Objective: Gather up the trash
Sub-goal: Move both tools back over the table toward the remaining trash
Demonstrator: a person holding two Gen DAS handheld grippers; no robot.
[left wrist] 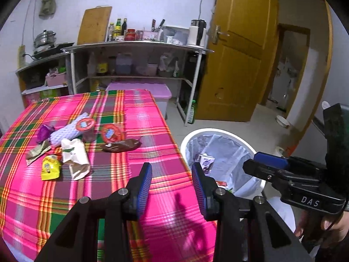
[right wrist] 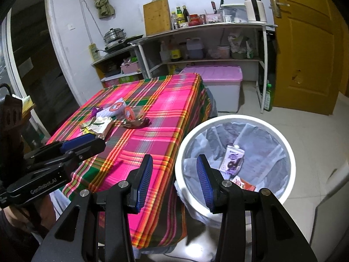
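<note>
**Both claws empty at the corner between surface and bin**

The left claw (left wrist: pixel 171 175) hangs over the near right part of the pink plaid-clothed surface (left wrist: pixel 152 118), blue-padded fingers spread apart with nothing between them. The right claw (right wrist: pixel 174 170) straddles the gap between the surface's right edge and the round white plastic bin lined with a clear bag (right wrist: pixel 290 152), its fingers likewise apart and empty.

The trash lies clustered on the far left of the surface: a yellow crumpled packet (left wrist: pixel 50 167), a beige torn paper wrapper (left wrist: pixel 74 158), a purple foil wrapper (left wrist: pixel 43 132), a white mesh foam sleeve (left wrist: pixel 65 132), two clear cups with red round lids (left wrist: pixel 112 133) and a dark brown flat wrapper (left wrist: pixel 121 145). Bare cloth stretches between this cluster and both claws.

The bin stands on the floor just beside the surface's right edge. Inside lie a purple-and-white carton (right wrist: pixel 232 158) and a red-and-white packet (right wrist: pixel 244 183).
</note>
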